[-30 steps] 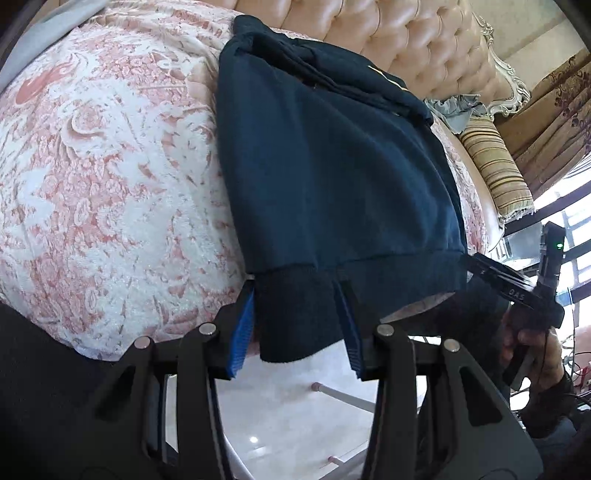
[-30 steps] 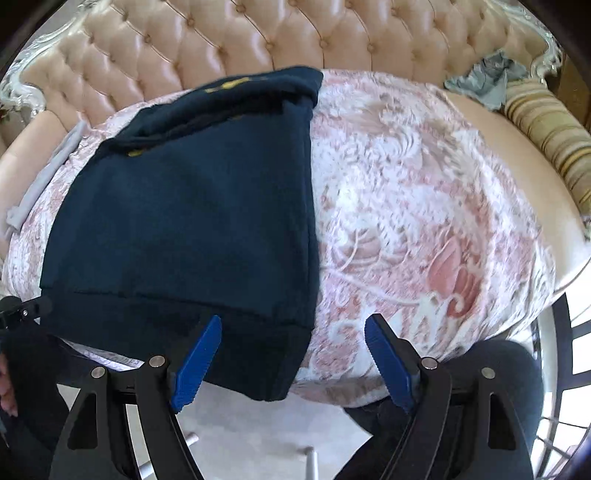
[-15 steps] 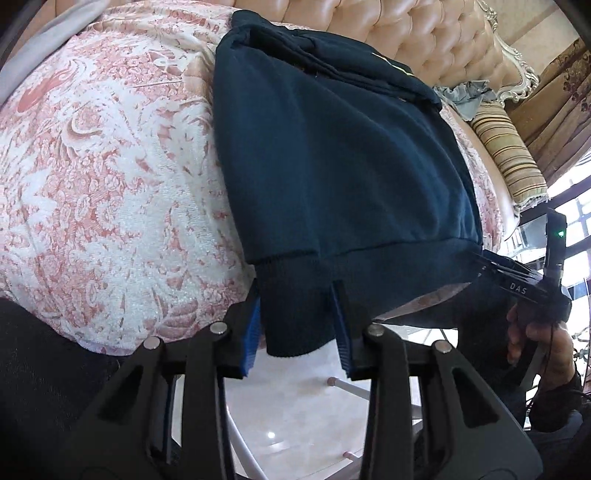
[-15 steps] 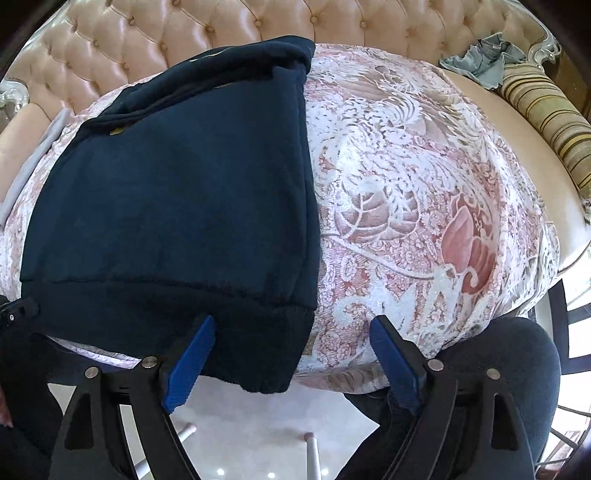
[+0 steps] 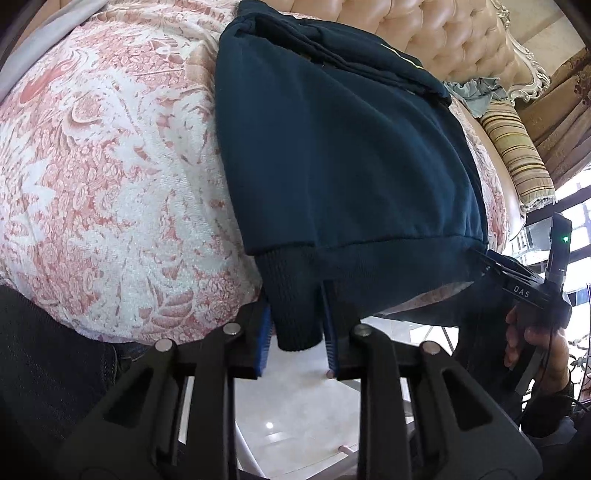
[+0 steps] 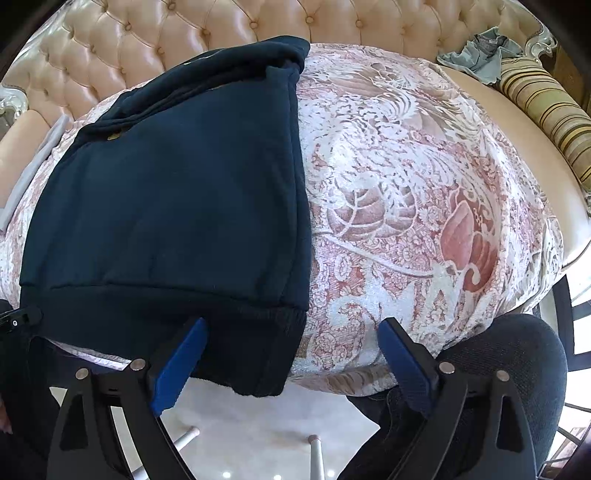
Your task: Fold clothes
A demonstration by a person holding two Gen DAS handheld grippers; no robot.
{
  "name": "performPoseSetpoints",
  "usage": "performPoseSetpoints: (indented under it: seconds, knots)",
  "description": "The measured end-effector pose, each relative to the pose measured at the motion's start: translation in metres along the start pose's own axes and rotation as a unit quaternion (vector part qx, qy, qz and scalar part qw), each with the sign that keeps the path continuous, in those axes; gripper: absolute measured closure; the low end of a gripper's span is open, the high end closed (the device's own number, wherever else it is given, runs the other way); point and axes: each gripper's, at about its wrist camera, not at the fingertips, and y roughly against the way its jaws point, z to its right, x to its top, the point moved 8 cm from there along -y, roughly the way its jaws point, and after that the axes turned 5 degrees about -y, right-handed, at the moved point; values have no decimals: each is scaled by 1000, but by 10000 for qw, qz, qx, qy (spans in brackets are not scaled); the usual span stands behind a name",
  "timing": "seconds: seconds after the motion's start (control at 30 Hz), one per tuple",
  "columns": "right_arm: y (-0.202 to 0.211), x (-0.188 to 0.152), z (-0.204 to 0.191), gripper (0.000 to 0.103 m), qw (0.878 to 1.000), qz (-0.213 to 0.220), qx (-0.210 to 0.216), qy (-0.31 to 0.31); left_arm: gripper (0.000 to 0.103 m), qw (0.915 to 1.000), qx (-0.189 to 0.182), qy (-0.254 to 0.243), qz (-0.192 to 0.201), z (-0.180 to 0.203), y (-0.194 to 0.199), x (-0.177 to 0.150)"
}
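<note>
A dark navy sweatshirt [image 5: 343, 147] lies folded lengthwise on a pink floral sofa cover, its ribbed hem hanging over the front edge. My left gripper [image 5: 297, 314] is shut on the hem's left corner [image 5: 291, 295]. In the right wrist view the same sweatshirt [image 6: 166, 192] fills the left half. My right gripper [image 6: 291, 354] is open, its blue pads [image 6: 177, 365] straddling the hem's right corner [image 6: 262, 350] without pinching it. The right gripper's body also shows at the right of the left wrist view [image 5: 524, 284].
A tufted cream sofa back [image 6: 221, 26] runs behind. A striped bolster [image 6: 550, 107] and a crumpled grey-blue garment [image 6: 480, 51] sit at the far right. The person's dark-trousered knees [image 6: 498, 369] are under the sofa edge. A glossy white floor [image 5: 291, 424] lies below.
The left jaws have narrowed and closed on the hem corner. Both grippers have moved in closer to the sofa edge, and the right one stays open around the other corner.
</note>
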Motion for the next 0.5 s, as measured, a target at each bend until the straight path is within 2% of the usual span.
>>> performPoseSetpoints:
  seconds: [0.33, 0.5]
  knots:
    - [6, -5, -8, 9, 10000, -67, 56, 3, 79, 10000, -19, -27, -13, 5, 0, 4]
    - [12, -8, -16, 18, 9999, -51, 111, 53, 80, 10000, -55, -40, 10, 6, 2, 5]
